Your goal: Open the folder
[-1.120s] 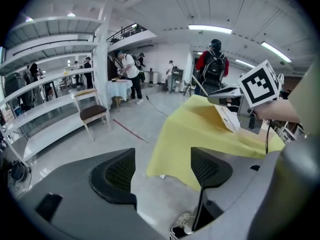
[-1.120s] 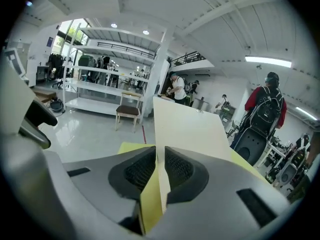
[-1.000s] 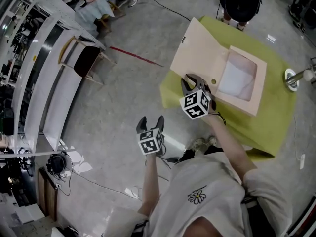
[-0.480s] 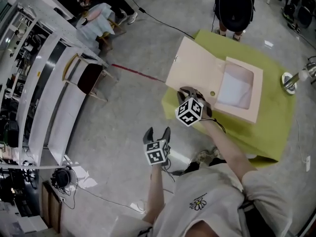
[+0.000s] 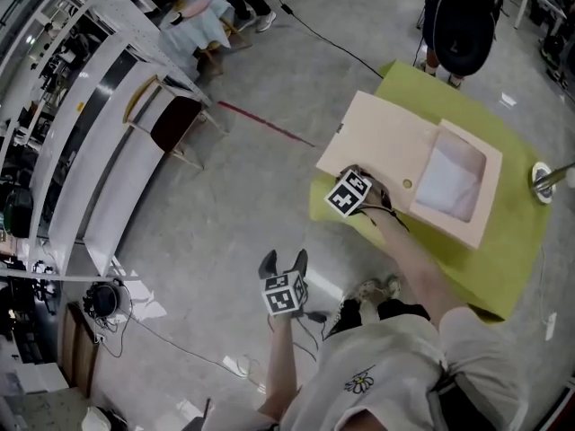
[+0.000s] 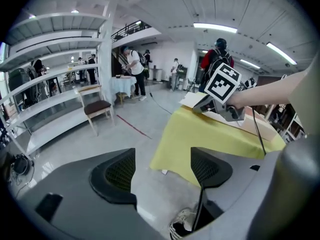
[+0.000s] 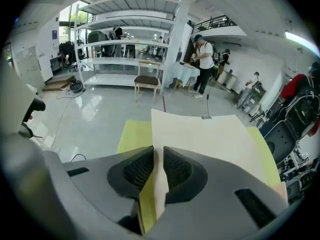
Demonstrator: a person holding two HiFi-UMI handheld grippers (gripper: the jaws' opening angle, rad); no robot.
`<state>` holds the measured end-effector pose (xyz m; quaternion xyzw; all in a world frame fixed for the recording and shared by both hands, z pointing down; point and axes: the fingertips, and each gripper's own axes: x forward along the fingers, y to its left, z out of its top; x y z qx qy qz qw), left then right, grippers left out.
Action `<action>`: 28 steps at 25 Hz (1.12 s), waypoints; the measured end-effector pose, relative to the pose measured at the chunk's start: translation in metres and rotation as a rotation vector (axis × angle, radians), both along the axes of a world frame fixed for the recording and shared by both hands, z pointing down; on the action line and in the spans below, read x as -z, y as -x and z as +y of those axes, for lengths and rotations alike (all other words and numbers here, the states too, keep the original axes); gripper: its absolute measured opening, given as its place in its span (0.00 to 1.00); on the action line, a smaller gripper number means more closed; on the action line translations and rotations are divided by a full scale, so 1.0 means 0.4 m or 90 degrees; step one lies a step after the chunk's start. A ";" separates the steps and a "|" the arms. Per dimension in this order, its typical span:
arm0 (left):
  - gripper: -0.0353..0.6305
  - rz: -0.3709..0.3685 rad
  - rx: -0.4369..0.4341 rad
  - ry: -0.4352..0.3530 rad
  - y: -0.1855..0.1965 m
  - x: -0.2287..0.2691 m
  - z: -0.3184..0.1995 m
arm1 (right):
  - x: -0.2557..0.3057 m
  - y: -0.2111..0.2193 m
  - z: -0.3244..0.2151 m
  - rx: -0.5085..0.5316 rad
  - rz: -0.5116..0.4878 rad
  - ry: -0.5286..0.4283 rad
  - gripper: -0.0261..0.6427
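A beige folder lies opened on the yellow-green table. Its cover is swung out to the left and its box half holds white sheets. My right gripper is shut on the cover's near edge. In the right gripper view the thin cover runs between the pads of that gripper. My left gripper hangs open over the floor, short of the table, with nothing between its fingers. The left gripper shows open in its own view too, with the right gripper beyond it on the table.
A chair and long white shelving stand at the left. A person in black stands past the table's far corner. A round white object sits at the table's right edge. Cables run over the floor.
The right gripper has sunk with the cover, which now lies flatter toward the table's left edge. The left gripper has dropped a little in the view and stays open.
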<state>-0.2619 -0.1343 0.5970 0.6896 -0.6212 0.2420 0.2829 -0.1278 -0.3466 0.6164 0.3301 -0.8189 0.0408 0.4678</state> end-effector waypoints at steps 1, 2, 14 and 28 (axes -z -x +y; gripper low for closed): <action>0.59 -0.001 0.003 0.002 0.001 -0.003 0.001 | -0.005 -0.002 -0.003 0.003 0.003 0.006 0.12; 0.59 -0.001 0.005 0.003 0.003 -0.007 0.003 | -0.008 -0.003 -0.005 0.005 0.005 0.009 0.12; 0.58 0.031 -0.014 0.021 -0.012 -0.046 -0.004 | -0.028 0.005 -0.011 0.015 -0.071 0.175 0.16; 0.58 0.026 -0.047 -0.062 -0.033 0.066 -0.122 | 0.123 -0.023 -0.024 -0.031 -0.205 0.124 0.09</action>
